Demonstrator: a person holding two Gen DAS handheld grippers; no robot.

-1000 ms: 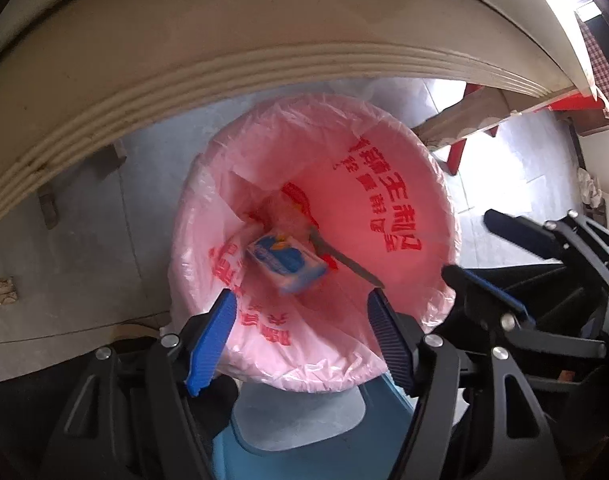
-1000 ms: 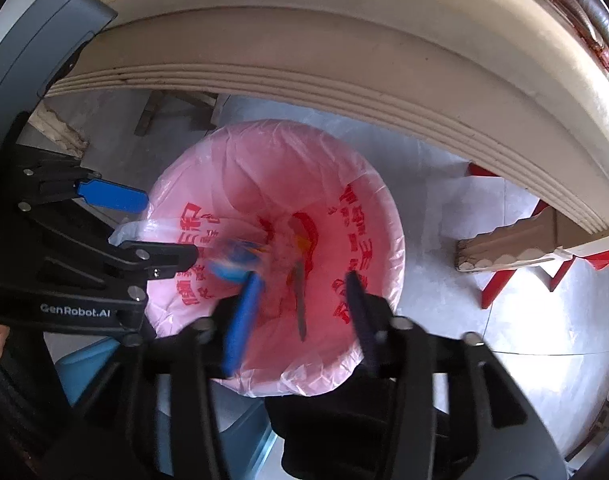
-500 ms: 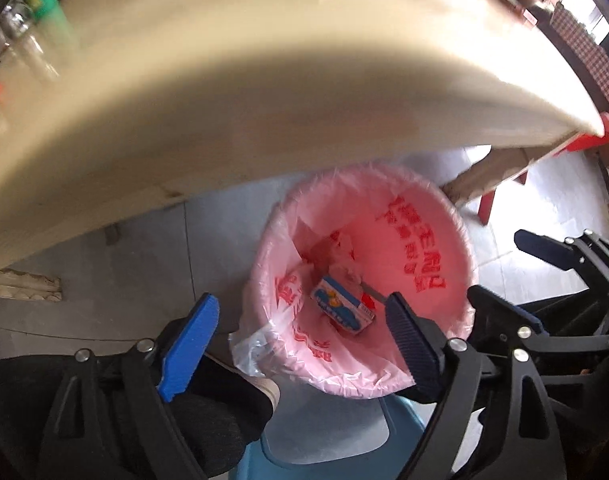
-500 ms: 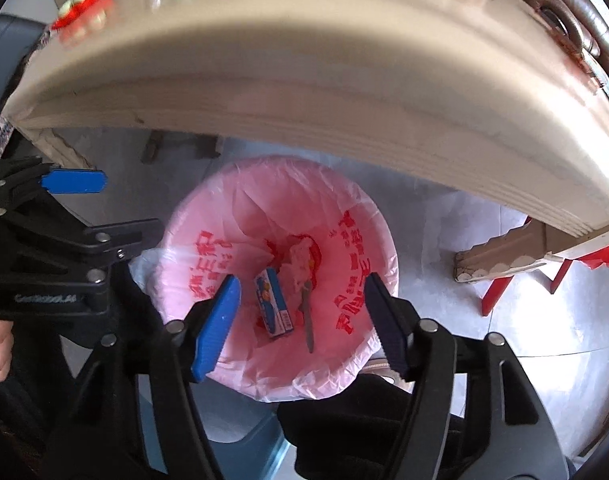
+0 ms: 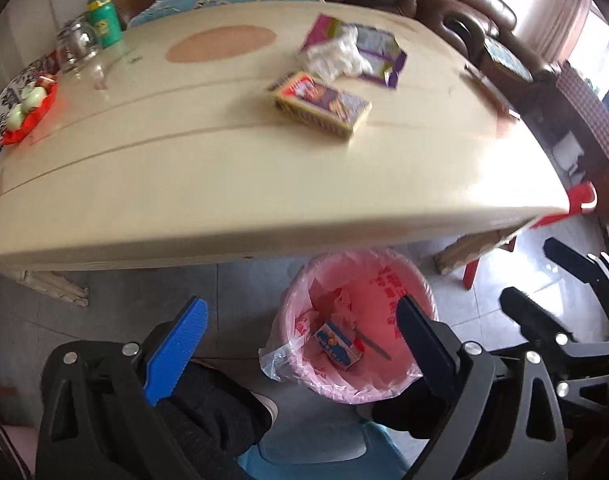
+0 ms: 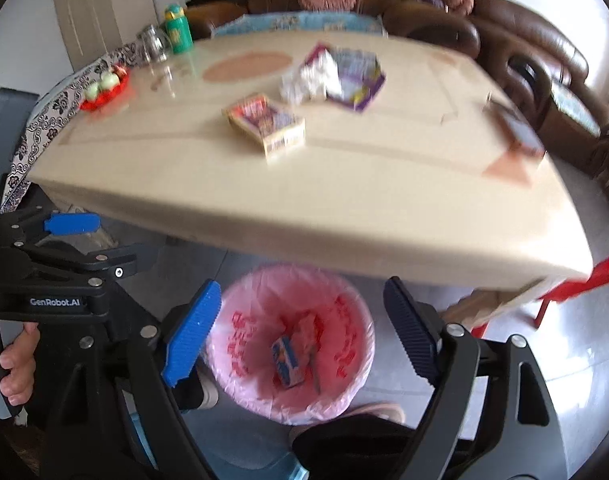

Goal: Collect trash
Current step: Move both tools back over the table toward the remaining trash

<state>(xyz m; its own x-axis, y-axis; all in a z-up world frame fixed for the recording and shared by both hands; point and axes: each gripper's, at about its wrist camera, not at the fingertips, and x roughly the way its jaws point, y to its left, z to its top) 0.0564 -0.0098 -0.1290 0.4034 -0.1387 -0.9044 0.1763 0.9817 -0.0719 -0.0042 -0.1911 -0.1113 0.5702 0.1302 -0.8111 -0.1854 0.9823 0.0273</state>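
Lying at the bottom of the pink-lined bin [image 5: 400, 280] under the table's near edge is one small blue carton [image 5: 338, 345], its long axis running from upper left to lower right in the left wrist view, with one thin grey utensil [image 5: 374, 347] resting just beside it on a similar slant. In the right wrist view that carton [image 6: 287, 361] is standing nearly up and down in the frame. Up on the cream table [image 5: 184, 160] two more pieces are waiting: one yellow biscuit box [image 5: 322, 104] and one purple wrapper [image 5: 378, 54] with white crumpled paper on it. Both tools are hanging above the bin. The left gripper [image 5: 300, 332] and the right gripper [image 6: 300, 328] have just been spreading their jaws, and both are gaping wide with nothing between the pads.
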